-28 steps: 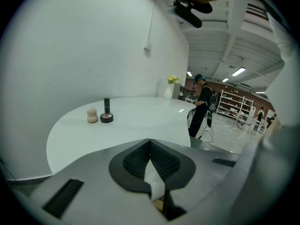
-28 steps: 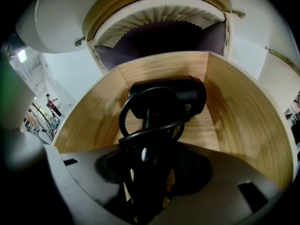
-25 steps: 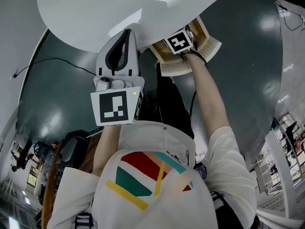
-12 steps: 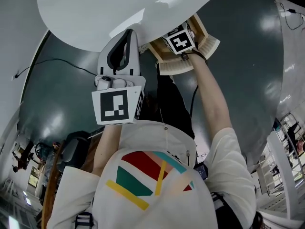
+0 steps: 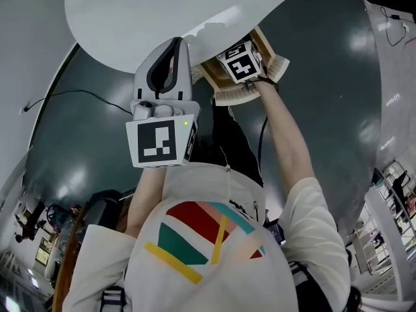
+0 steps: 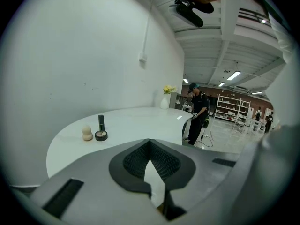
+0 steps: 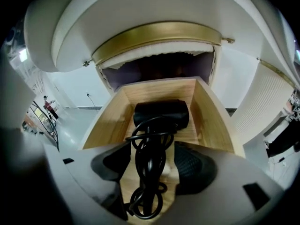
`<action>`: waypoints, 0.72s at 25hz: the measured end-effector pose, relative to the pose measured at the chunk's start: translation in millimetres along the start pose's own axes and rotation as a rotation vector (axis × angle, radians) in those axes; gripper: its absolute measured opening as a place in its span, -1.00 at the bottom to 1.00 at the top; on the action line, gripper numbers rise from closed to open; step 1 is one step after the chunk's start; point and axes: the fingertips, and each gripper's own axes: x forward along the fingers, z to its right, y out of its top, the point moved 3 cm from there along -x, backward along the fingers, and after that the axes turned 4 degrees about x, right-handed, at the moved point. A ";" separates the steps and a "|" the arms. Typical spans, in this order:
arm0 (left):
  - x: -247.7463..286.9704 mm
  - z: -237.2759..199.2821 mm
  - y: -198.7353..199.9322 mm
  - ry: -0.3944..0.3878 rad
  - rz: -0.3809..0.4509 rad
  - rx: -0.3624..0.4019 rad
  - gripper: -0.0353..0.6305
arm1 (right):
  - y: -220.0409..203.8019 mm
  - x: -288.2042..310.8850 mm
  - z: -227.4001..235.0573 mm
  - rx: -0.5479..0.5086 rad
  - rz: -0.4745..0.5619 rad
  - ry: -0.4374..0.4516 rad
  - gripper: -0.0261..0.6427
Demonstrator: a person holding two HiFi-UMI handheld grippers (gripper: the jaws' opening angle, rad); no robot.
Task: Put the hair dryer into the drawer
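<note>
Right tongs (image 7: 152, 156) risen slightly above drawer (image 7: 213, 125) since earlier frame; jaws just opening, now wide, gripping nothing. Black hair dryer (image 7: 161, 112) lies inside wooden drawer, coiled cord (image 7: 147, 191) running between pads, not pinched. Left tongs (image 6: 150, 146) closed, empty, over white counter (image 6: 131, 123). Advice: withdraw straight, jaws wide, avoid snagging cord; check loops sit inside walls before pushing drawer shut.

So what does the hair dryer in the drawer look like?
The hair dryer is black and matte, likely plastic, lying on the floor of the open wooden drawer, its barrel crosswise near the back. Its glossy black cord is bunched in loops running toward the drawer's front. The right tool has just been opening its jaws; the cord shows between them, but the pads don't press it.
</note>
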 end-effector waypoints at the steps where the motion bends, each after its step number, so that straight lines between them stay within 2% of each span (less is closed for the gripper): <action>1: -1.9 -0.8 4.0 0.000 0.008 0.003 -0.85 | 2.6 -3.2 -0.1 -0.009 0.000 -0.006 -0.05; 6: -5.2 -2.2 15.9 0.002 0.037 0.008 -0.85 | 14.8 -19.8 -0.3 0.015 0.033 -0.012 -0.05; 18: -30.0 2.1 82.1 -0.020 0.189 0.035 -0.85 | 29.4 -80.8 -5.8 0.050 0.072 -0.092 -0.05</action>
